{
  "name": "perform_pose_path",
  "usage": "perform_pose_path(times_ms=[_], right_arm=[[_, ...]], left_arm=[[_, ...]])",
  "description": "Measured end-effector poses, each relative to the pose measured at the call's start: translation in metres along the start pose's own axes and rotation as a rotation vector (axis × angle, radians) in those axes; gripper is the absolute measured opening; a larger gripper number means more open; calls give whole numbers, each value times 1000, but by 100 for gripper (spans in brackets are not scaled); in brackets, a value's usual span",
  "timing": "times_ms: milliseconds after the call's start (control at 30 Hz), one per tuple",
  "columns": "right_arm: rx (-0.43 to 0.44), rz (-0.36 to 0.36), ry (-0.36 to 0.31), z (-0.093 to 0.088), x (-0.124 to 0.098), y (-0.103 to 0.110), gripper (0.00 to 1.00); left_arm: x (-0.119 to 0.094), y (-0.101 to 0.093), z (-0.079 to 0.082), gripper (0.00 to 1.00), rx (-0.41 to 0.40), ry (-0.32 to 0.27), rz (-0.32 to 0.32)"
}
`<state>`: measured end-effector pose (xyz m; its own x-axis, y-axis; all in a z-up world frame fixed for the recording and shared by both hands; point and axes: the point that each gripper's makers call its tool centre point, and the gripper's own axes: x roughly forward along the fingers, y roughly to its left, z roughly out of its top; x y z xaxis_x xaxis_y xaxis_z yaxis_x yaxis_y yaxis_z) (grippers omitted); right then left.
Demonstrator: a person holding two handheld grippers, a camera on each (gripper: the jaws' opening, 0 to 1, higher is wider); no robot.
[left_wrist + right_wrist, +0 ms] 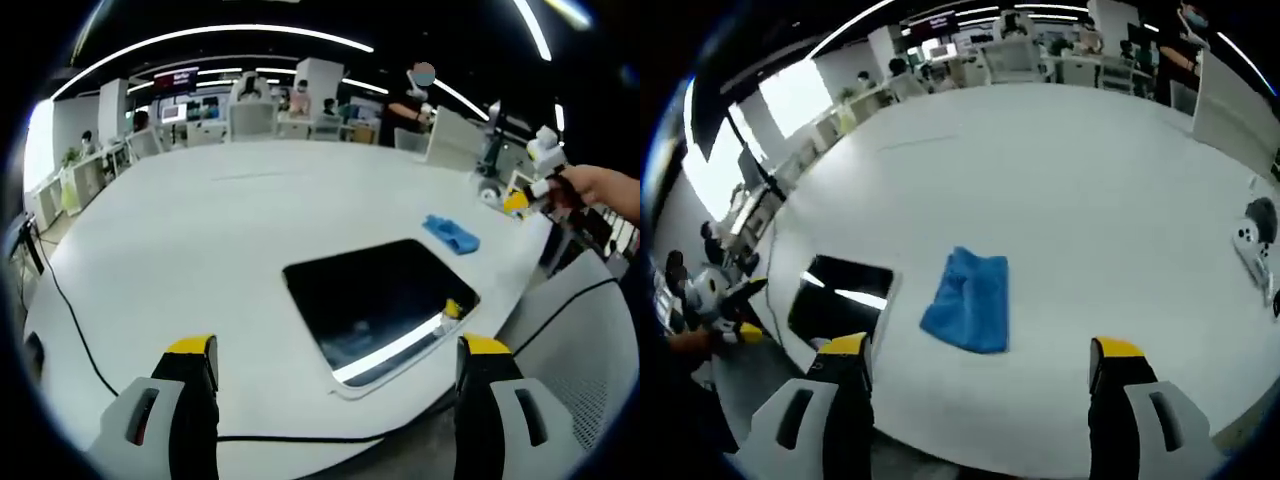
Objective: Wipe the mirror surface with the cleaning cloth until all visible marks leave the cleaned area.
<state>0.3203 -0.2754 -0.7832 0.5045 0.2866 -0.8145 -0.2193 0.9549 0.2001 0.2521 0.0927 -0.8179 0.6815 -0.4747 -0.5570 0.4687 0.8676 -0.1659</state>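
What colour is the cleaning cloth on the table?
Blue. The cloth shows best in the right gripper view, lying flat beside the mirror.

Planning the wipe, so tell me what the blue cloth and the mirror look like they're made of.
The cloth looks like soft, matte fabric, possibly microfibre: it lies folded with rumpled edges. The mirror looks like glossy glass in a pale rim: it reflects the ceiling light strip sharply.

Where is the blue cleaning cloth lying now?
In the right gripper view, the cleaning cloth lies flat on the white table, just right of the mirror, untouched.

Office desks (250, 115) behind (strip lights (220, 35) overhead).
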Motion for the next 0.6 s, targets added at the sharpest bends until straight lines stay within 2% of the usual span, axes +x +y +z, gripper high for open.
perform_pose_path(times_ms=[67,100,167,233,267,333,467,600], right_arm=[[-19,52,76,6,5,15,82],[-61,63,118,9,8,21,79],[-119,57,114,20,15,25,77],[-143,39,198,20,19,28,73],[-161,40,207,25,22,31,71],[-182,32,179,37,30,34,67],[-230,-6,139,45,42,27,59],[-213,-2,133,29,64,20,48]], left_arm=[[0,0,-2,99,0,10,0],[0,1,-3,99,-6,14,5],[0,2,-4,99,-17,15,8],[-1,2,-7,99,-24,28,11],[-1,2,-8,99,-25,36,10],[1,-2,-6,99,-12,28,-13],[1,-4,-4,99,-6,19,-25],[0,0,-3,99,-17,6,-10]])
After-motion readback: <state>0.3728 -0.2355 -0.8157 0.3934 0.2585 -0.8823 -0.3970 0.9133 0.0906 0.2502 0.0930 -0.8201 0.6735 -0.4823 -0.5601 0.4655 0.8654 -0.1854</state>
